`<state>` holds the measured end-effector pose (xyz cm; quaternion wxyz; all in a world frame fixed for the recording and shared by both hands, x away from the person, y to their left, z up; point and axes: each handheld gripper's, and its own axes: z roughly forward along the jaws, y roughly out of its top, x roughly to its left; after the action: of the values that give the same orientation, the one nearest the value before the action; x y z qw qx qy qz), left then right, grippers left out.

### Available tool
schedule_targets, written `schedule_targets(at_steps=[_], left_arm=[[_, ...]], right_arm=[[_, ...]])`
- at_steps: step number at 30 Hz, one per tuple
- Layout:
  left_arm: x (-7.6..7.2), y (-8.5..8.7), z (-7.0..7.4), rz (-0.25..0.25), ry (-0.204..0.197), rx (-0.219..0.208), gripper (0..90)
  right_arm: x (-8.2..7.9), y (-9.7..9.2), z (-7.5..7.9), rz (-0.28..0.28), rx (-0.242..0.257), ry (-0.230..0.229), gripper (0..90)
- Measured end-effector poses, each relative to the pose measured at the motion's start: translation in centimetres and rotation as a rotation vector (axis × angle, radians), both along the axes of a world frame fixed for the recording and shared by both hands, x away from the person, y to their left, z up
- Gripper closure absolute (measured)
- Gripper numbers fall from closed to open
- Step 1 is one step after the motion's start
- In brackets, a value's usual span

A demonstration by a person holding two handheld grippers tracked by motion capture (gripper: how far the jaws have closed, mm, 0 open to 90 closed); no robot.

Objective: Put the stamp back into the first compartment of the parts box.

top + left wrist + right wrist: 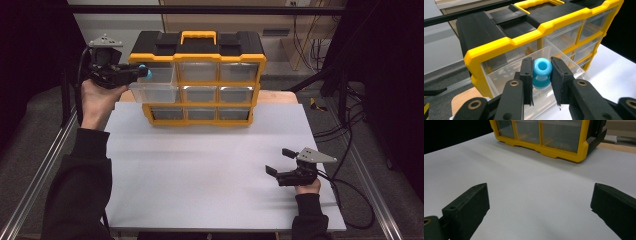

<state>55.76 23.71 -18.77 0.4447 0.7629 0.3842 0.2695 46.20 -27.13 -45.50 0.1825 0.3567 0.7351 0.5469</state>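
A blue ring (542, 68) sits clamped between the jaws of the left gripper (542, 80), held just above the pulled-out clear drawer (506, 72) at the top left of the yellow and black organizer (197, 75). The right gripper (280, 162), jaws spread wide with nothing between them, rests low over the white table (200, 165), well apart from the organizer ahead of it.

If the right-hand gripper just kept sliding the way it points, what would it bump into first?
Probably the yellow-framed organiser with clear plastic drawers. The open right gripper aims across bare white tabletop toward its bottom row, though depth is hard to judge.
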Motion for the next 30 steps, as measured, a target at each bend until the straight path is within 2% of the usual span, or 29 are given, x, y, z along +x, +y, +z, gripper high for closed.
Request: schedule_targets(at_steps=[2,30], left_arm=[[0.2,-0.1,-0.2,0.003,0.016,-0.002,72.4],[2.0,-0.7,-2.6,0.028,0.065,0.029,72.3]], right_arm=[[0.0,0.0,0.0,0.001,-0.001,-0.001,2.6],[0.0,0.0,0.0,0.000,-0.001,0.000,2.5]])
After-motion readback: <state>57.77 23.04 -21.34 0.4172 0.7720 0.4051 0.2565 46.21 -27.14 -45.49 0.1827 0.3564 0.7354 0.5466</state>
